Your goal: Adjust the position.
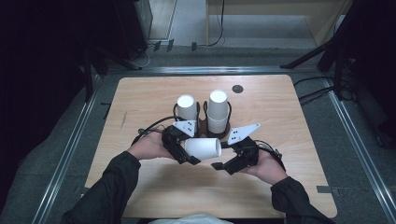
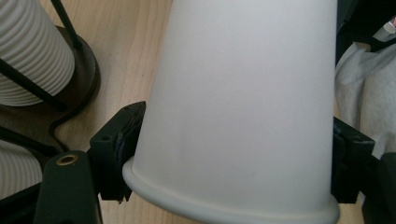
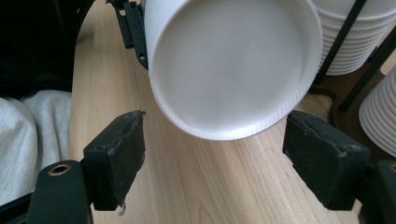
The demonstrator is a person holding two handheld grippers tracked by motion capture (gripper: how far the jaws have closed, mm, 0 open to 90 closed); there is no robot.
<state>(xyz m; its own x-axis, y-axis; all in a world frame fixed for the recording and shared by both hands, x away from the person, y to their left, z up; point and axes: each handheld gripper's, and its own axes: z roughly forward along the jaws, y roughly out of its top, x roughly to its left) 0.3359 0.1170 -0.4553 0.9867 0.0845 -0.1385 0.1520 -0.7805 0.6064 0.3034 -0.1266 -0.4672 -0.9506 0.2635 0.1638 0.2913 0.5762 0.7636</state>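
White cup (image 1: 203,147) lies sideways, clamped between left gripper (image 1: 183,156) jaws; base just ahead of right gripper (image 1: 223,164), jaws apart.

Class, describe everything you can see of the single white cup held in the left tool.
The white paper cup is plain, smooth-walled and tapered, with a rolled rim. It lies on its side above the wooden table, clamped near its rim by the left tool. Its closed base faces the open right tool, which does not touch it.
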